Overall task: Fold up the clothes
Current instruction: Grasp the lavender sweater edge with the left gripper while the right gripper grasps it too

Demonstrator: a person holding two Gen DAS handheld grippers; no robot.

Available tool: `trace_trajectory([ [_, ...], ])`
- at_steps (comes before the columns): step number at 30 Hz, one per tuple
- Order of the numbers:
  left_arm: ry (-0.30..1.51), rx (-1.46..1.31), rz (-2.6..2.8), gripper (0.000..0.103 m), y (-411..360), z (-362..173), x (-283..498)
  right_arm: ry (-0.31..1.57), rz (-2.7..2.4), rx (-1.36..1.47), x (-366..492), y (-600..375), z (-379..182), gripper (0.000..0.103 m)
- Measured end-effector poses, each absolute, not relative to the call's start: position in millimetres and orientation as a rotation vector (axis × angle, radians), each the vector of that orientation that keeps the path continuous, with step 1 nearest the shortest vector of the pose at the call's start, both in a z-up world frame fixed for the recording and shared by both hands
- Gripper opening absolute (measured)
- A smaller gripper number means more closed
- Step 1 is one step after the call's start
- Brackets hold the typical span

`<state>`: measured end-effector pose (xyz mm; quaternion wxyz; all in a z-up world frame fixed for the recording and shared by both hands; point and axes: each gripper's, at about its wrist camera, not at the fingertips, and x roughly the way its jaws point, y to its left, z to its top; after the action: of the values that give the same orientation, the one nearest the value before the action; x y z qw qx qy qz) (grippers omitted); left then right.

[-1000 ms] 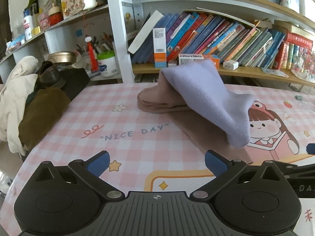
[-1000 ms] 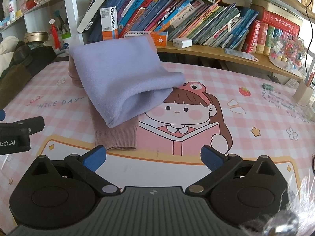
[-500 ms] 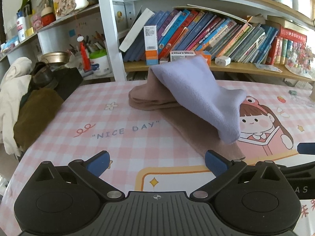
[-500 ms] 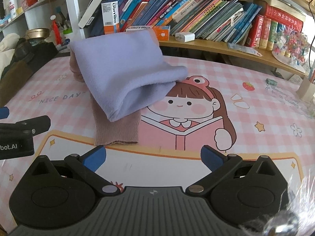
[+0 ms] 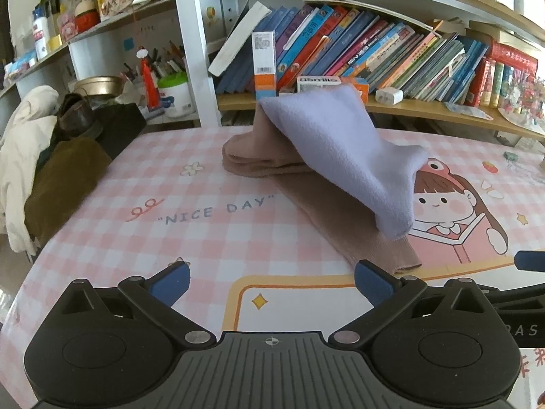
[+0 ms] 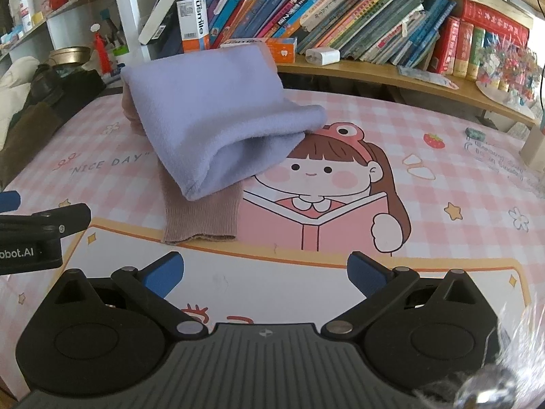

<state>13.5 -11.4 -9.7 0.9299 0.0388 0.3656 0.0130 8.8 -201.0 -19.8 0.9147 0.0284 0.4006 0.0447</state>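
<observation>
Pink-checked cloth with a cartoon girl reading a book covers the bench [image 5: 211, 238], and behind it a bookshelf [image 6: 374, 24] holds a long row of leaning books. Both grippers hang low over the near edge, each seen from its own wrist camera.

On the left gripper [image 5: 270, 281] the jaws are spread wide, blue-tipped fingers well apart, with nothing between them and touching nothing. On the right gripper [image 6: 265, 272] the jaws are likewise spread wide and hold nothing. Each gripper's side pokes into the other's view at the frame edge.

Two garments lie near the bench's middle, well ahead of both grippers. One brown knit garment [image 6: 201, 214] lies folded flat, its ribbed cuff end pointing toward the cameras. One lavender fleece garment [image 6: 211, 116] is draped on top of it, folded over on itself so that a soft open pocket faces the right gripper; its lower corner overhangs the brown one's cuff end.

At the bench's left edge a heap of other clothes [image 5: 51, 177] sits: one cream piece, one olive-brown piece, plus dark items I cannot count.
</observation>
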Motion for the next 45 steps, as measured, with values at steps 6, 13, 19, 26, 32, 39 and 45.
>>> trace_trajectory([
  [6, 0.762, 0.087, 0.034, 0.103, -18.5, -9.6, 19.2, 0.855, 0.101, 0.192, 10.0, -225.5, -25.0, 0.103],
  [13, 0.764, 0.092, -0.010, 0.103, -32.3, -5.2, 29.9, 0.876, 0.119, 0.405, 10.4, -261.7, -30.7, 0.103],
  [19, 0.751, 0.162, -0.022, 0.103, -56.4, -1.7, 42.0, 0.869, 0.080, 0.511, 20.8, -296.1, -30.3, 0.103],
  [26, 0.779, 0.186, -0.034, 0.103, -83.4, -3.5, 57.7, 0.833, 0.102, 0.601, 33.7, -324.0, -22.5, 0.103],
  [32, 0.756, 0.228, -0.099, 0.103, -106.0, -4.9, 56.7, 0.811, 0.172, 0.622, 40.8, -330.7, -16.3, 0.101],
  [39, 0.743, 0.272, -0.090, 0.098, -122.6, -15.1, 72.1, 0.887, 0.202, 0.636, 55.3, -330.7, -19.5, 0.078],
  [45, 0.761, 0.324, -0.050, 0.054, -128.7, -33.6, 95.7, 0.895, 0.279, 0.711, 61.8, -333.1, -20.9, 0.071],
])
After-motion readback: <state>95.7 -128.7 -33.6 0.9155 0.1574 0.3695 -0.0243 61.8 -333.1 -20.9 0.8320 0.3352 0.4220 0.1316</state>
